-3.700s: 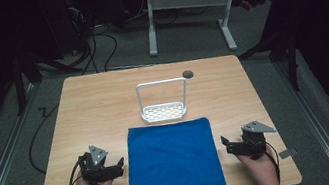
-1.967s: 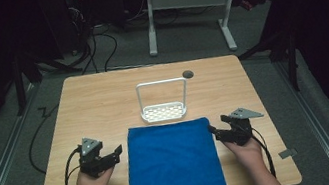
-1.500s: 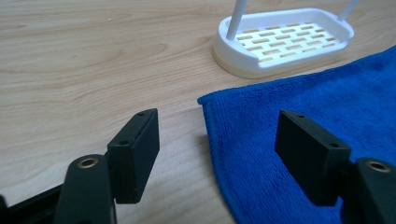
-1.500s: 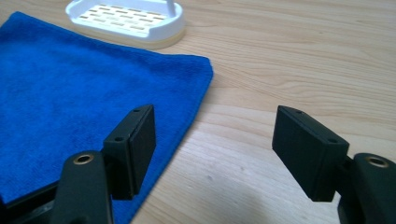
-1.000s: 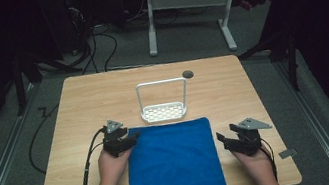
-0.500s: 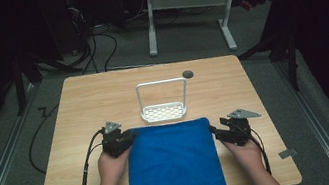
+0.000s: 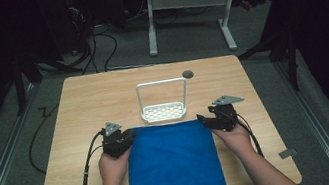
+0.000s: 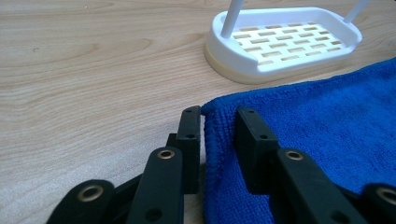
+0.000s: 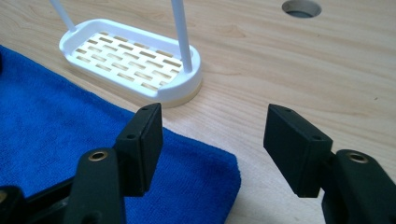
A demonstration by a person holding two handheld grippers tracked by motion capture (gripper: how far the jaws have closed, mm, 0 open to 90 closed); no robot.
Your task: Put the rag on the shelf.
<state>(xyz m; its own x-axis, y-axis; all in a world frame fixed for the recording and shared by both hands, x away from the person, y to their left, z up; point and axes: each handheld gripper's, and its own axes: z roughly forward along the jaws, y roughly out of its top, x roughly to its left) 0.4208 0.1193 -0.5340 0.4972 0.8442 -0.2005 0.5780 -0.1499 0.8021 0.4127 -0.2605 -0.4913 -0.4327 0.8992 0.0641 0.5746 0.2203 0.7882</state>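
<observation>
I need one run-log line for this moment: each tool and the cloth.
left tool: closing on far left corner of blue cloth | right tool: open, over far right corner | cloth: flat

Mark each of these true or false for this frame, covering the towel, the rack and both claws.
1. The left claw has the blue towel's far left corner between its jaws. True; they have just been closing on it.
2. The right claw is clamped on the towel. False: its jaws stand open over the far right corner.
3. The white slotted rack sits on top of the towel. False: it stands on the wooden table just beyond the towel's far edge.
4. The towel lies flat. True.
</observation>
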